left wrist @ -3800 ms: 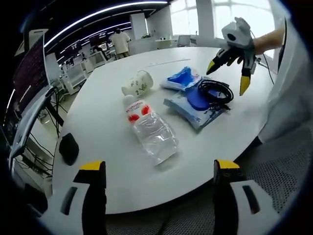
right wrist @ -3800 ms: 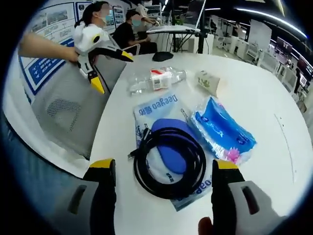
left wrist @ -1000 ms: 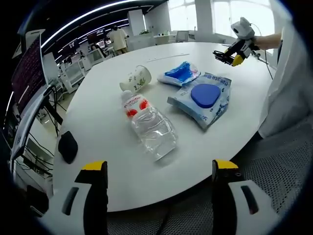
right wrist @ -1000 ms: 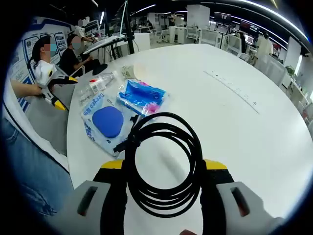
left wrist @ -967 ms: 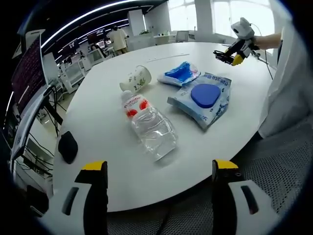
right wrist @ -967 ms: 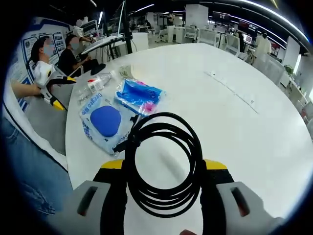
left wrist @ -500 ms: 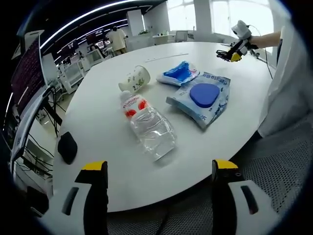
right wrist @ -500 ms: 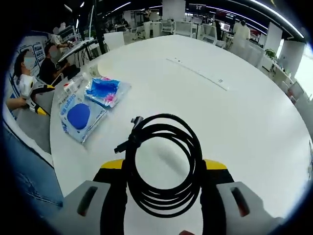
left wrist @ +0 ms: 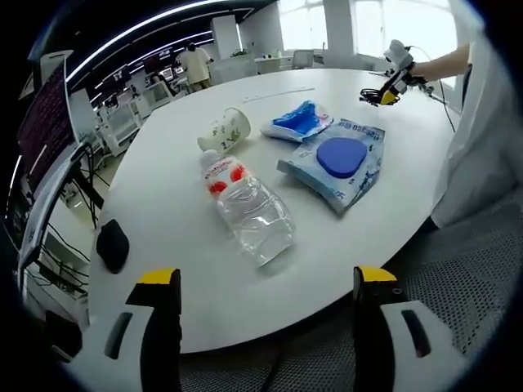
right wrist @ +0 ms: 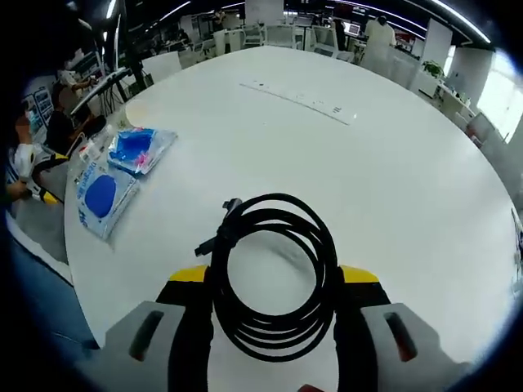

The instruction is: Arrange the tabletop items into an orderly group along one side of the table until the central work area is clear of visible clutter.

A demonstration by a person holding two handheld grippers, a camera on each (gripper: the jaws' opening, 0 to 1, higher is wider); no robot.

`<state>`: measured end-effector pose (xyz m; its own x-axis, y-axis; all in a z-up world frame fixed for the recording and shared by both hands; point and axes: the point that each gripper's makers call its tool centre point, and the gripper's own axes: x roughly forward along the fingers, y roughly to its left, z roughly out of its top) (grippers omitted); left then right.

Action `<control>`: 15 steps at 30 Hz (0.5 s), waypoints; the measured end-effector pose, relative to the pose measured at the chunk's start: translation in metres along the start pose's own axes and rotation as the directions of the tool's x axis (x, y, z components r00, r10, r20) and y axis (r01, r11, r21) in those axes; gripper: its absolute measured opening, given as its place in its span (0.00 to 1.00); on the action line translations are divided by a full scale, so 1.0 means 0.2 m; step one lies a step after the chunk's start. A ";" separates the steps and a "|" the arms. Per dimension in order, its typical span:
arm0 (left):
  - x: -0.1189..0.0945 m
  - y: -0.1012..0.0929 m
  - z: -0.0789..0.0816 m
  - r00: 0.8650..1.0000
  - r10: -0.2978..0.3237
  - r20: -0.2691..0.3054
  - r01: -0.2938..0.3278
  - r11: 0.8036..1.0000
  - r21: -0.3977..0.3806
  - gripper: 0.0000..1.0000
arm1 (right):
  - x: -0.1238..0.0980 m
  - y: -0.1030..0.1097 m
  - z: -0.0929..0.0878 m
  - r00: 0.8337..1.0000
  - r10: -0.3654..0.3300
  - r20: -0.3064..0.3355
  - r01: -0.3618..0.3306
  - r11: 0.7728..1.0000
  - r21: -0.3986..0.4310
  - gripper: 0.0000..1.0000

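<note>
In the right gripper view my right gripper (right wrist: 274,279) is shut on a coiled black cable (right wrist: 272,282) and holds it above the round white table (right wrist: 384,163). The wipes pack with a blue lid (right wrist: 100,196) and the blue plastic bag (right wrist: 139,149) lie far off at the left. In the left gripper view my left gripper (left wrist: 260,286) stands open near the table's edge, nothing between its jaws. A clear water bottle (left wrist: 248,211) lies on its side ahead of it. Behind it lie a tipped paper cup (left wrist: 225,131), the blue bag (left wrist: 298,120) and the wipes pack (left wrist: 336,162). The right gripper (left wrist: 382,93) shows far off at the upper right.
A black mouse-like object (left wrist: 113,244) sits at the table's left edge. A grey mesh chair (left wrist: 458,286) stands below the table edge at the right. A person's white sleeve (left wrist: 482,122) is at the right. Desks, monitors and people fill the office behind.
The right gripper has carried the cable farther across the table, away from the packs, which now look smaller. The left gripper has stayed where it was, open.
</note>
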<state>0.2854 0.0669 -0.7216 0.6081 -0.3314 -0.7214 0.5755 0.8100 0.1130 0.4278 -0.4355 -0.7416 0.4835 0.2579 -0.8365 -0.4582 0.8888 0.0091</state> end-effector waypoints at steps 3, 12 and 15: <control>0.00 0.00 0.00 1.000 0.001 0.000 -0.001 1.000 0.002 0.89 | 0.04 0.00 -0.02 1.000 -0.001 -0.015 0.002 1.000 0.012 0.58; 0.00 0.00 0.00 1.000 0.001 0.003 -0.001 1.000 0.001 0.88 | 0.10 0.06 -0.04 0.999 0.017 -0.028 -0.015 0.999 0.047 0.58; 0.00 0.00 0.00 1.000 0.000 0.002 0.000 1.000 0.001 0.88 | 0.10 0.07 -0.04 0.999 0.022 -0.032 -0.020 0.999 0.046 0.58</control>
<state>0.2853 0.0672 -0.7219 0.6092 -0.3324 -0.7200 0.5759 0.8096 0.1136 0.4244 -0.4216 -0.7625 0.4491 0.2645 -0.8534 -0.4329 0.9000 0.0511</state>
